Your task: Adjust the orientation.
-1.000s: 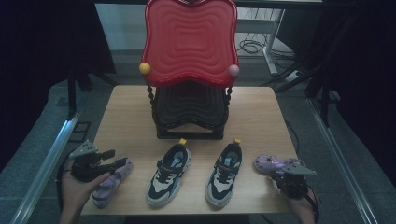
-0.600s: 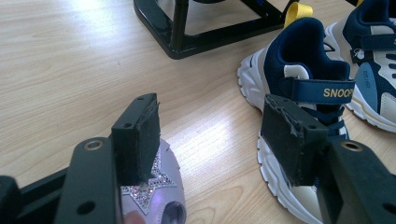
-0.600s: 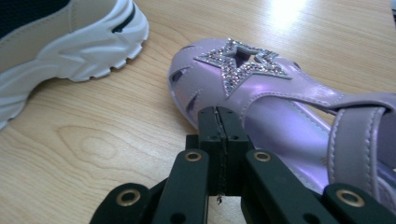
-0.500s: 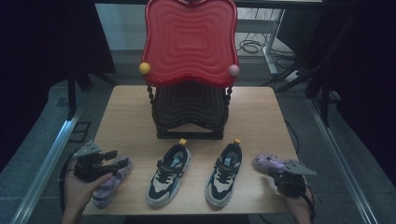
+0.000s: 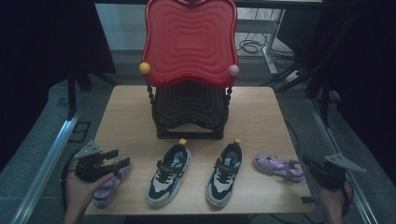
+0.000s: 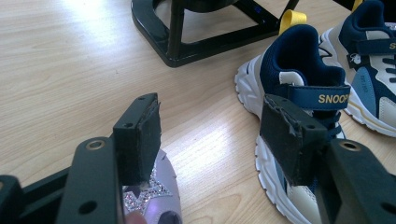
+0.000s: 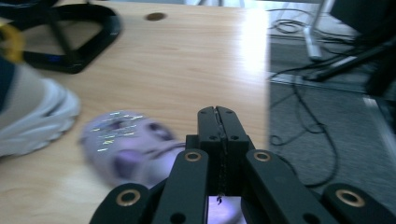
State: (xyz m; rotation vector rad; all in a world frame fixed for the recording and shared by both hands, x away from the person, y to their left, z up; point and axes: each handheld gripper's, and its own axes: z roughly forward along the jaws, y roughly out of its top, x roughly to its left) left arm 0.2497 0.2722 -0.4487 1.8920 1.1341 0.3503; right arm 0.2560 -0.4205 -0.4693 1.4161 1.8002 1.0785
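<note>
Four shoes stand in a row near the table's front edge. A purple glitter shoe (image 5: 108,186) is at the left, two navy-and-white sneakers (image 5: 169,175) (image 5: 225,173) are in the middle, and a purple sandal (image 5: 276,167) is at the right. My left gripper (image 5: 122,161) hovers over the glitter shoe's (image 6: 152,198) toe with its jaws open (image 6: 210,116) and bare table between them. The nearer sneaker (image 6: 299,88) lies just past its right jaw. My right gripper (image 5: 309,164) is shut (image 7: 217,112) beside the sandal's (image 7: 123,140) heel strap, at the table's right edge, with nothing seen between its pads.
A red wavy-backed seat (image 5: 189,42) on a black stand (image 5: 189,114) fills the table's middle back, with a yellow ball (image 5: 144,68) and a pink ball (image 5: 233,70) on its posts. The stand's base (image 6: 187,44) is close behind the shoes. Cables (image 7: 303,135) lie on the floor to the right.
My right gripper has pulled to the right and a little upward, away from the sandal, which stays in place. The left gripper and the other shoes have not moved.
</note>
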